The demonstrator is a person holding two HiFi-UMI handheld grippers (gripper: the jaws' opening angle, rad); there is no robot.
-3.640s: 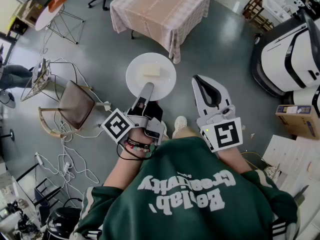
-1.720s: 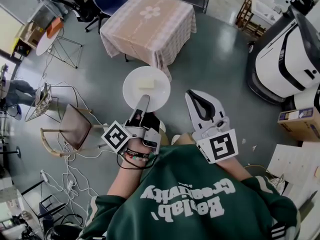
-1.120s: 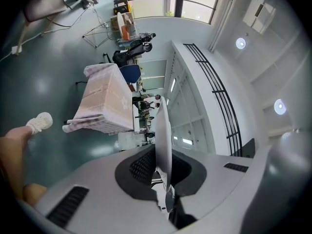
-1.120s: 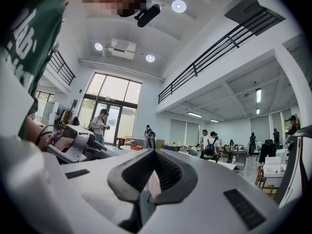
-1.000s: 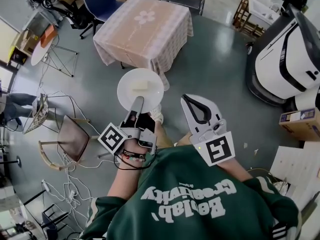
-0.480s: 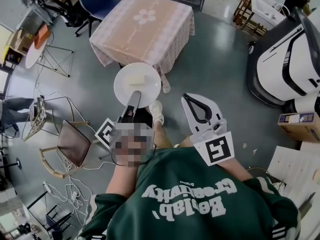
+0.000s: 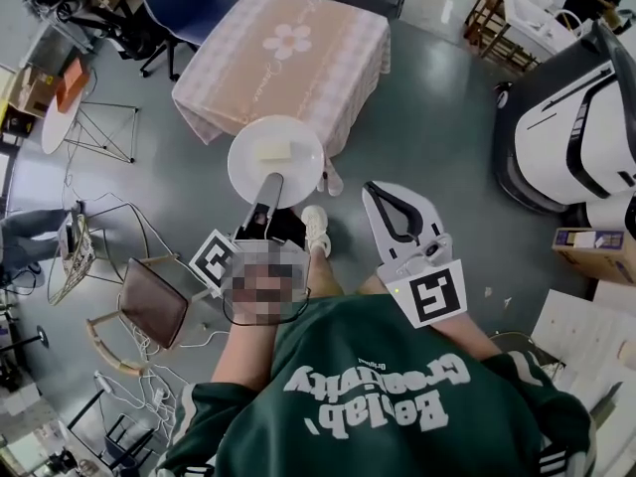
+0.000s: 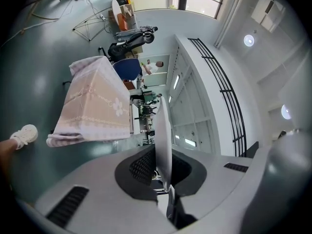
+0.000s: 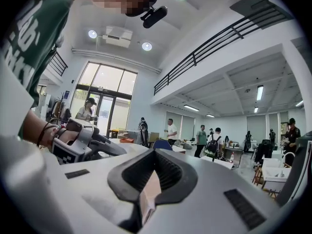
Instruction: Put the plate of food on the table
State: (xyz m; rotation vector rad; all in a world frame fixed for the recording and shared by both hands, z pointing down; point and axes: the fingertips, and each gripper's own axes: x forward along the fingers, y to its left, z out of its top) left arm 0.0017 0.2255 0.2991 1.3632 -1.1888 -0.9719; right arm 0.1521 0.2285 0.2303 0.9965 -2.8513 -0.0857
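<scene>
Grey floor (image 7: 437, 117) beside cloth-covered table (image 7: 298, 68); left gripper (image 7: 272, 181) fingers tight on plate (image 7: 298, 170) rim; right gripper (image 7: 376, 191) fingers together, empty

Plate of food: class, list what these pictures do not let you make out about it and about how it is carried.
- Food: head view, a pale block, too small to name.
- Plate: left gripper view shows it edge-on, so its top and the food are hidden.
- Left hand-held gripper: head view, a mosaic patch covers its rear; the plate hides its lower jaw.
</scene>
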